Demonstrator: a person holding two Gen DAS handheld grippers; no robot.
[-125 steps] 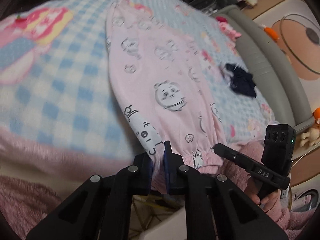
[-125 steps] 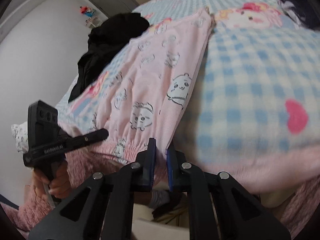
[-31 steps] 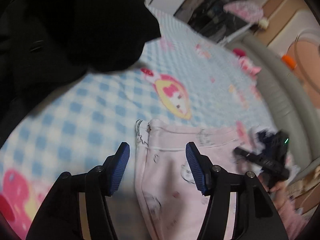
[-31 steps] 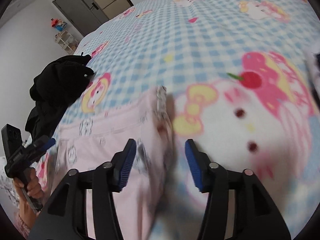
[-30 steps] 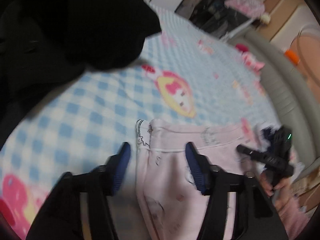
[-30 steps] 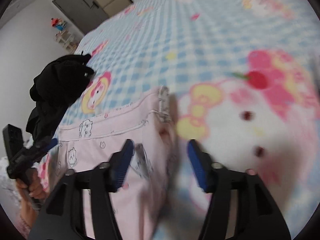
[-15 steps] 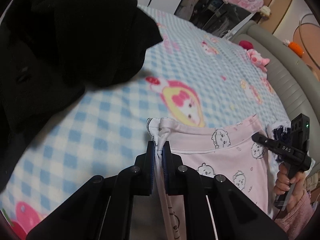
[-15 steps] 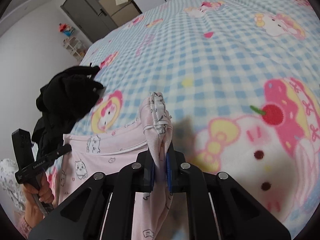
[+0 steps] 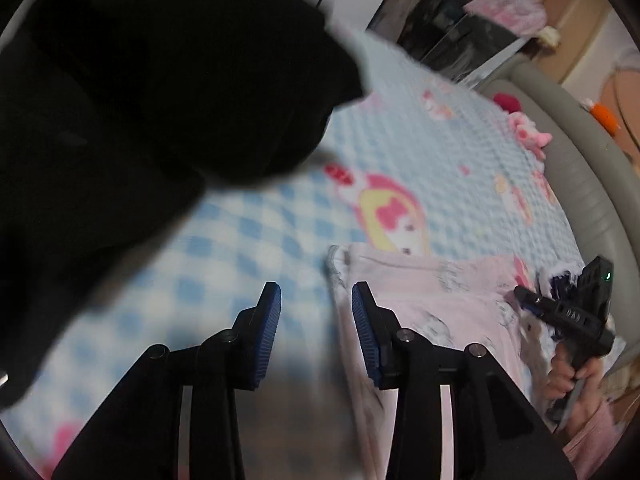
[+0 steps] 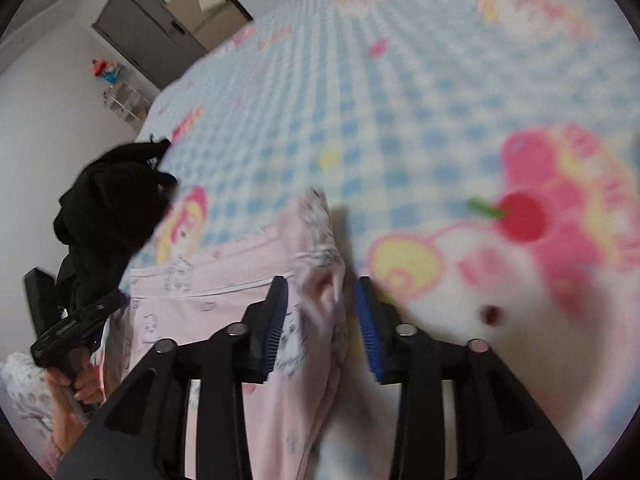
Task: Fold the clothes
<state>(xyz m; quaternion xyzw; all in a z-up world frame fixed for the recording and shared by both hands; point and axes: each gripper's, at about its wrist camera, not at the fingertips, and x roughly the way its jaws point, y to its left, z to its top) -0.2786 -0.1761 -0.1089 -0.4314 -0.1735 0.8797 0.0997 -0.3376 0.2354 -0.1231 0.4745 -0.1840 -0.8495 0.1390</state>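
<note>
Left gripper (image 9: 316, 320) and right gripper (image 10: 322, 316) jaws just parted, gripping nothing, pink cartoon-print garment (image 10: 224, 304) folded edge at 12 o'clock, blue checked blanket (image 10: 360, 100) clear beyond, black clothing heap (image 9: 140, 100) at 10 o'clock.

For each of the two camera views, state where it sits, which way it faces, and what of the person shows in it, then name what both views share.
Left wrist: sits on the left gripper, looking down past its open blue pads at the pink garment corner and a black clothes pile; the person's right hand holding the right gripper shows at right.
Right wrist: sits on the right gripper, looking down at the garment's other corner, jaws open; the left hand shows at left.
Shared: pink garment, black pile, checked blanket.
</note>
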